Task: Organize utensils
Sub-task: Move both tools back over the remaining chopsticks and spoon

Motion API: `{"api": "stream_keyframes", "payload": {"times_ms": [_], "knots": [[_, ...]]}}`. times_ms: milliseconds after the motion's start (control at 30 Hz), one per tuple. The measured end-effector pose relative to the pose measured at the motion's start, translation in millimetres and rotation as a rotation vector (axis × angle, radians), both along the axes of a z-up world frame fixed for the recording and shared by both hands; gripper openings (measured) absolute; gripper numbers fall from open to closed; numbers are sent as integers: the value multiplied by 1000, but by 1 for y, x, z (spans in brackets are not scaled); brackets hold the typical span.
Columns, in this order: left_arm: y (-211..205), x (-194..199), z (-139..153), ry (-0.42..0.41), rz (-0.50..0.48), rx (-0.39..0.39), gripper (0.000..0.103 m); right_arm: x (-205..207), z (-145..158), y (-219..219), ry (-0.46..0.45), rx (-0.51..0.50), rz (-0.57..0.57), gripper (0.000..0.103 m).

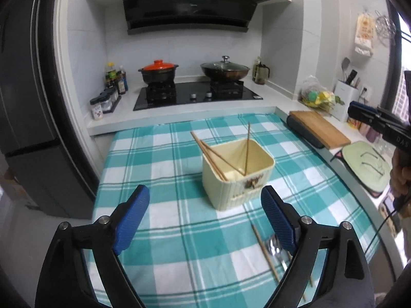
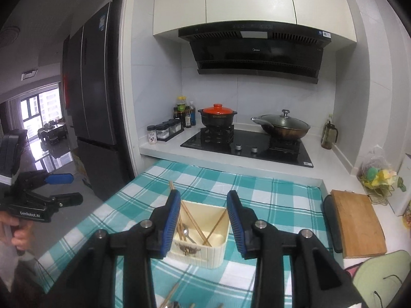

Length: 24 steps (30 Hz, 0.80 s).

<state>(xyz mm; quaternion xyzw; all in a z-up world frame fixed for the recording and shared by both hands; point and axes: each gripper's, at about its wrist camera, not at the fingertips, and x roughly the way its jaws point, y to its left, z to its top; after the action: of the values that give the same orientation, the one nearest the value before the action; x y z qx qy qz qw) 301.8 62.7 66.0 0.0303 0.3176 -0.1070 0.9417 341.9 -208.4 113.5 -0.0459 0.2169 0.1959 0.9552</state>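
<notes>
A cream square utensil holder stands on the teal checked cloth, with several wooden chopsticks leaning in it. In the right wrist view the holder also holds a metal spoon. On the cloth near me lie a loose chopstick and metal spoons, partly hidden by my left finger. My left gripper is open and empty, in front of the holder. My right gripper is open and empty, above the holder.
A stove with a red-lidded pot and a wok stands behind the cloth. Seasoning jars stand at the left. A wooden cutting board and a green mat lie on the right.
</notes>
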Motion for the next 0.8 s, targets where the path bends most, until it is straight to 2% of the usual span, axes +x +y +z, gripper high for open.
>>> {"api": "stream_keyframes", "payload": {"times_ms": [67,167,267,433,533,600,733,800], "knots": [[-6,-23,-19,21,-23,11,92,-28,-5,-7,-17,-34,-7,38],[-20,-56,-57,57,-24,27,92,-67,-29,-14,-26,-93,-27,38],[-38,-79,-102,107,-25,0,92,-100,-73,-21,9,-110,-57,38],[-68,-98,-167,185,15,-8,92,-141,-165,-39,136,-57,-180,38],[-78,-101,-190,231,15,-19,92,-161,-213,-44,188,-77,-281,38],[-83,-100,-200,245,14,-19,92,-170,-235,-48,216,-80,-314,38],[-90,-87,-211,264,33,-17,92,-181,-258,-47,229,-118,-313,38],[-93,-78,-215,279,33,-32,92,-183,-261,-49,226,-101,-326,38]]}}
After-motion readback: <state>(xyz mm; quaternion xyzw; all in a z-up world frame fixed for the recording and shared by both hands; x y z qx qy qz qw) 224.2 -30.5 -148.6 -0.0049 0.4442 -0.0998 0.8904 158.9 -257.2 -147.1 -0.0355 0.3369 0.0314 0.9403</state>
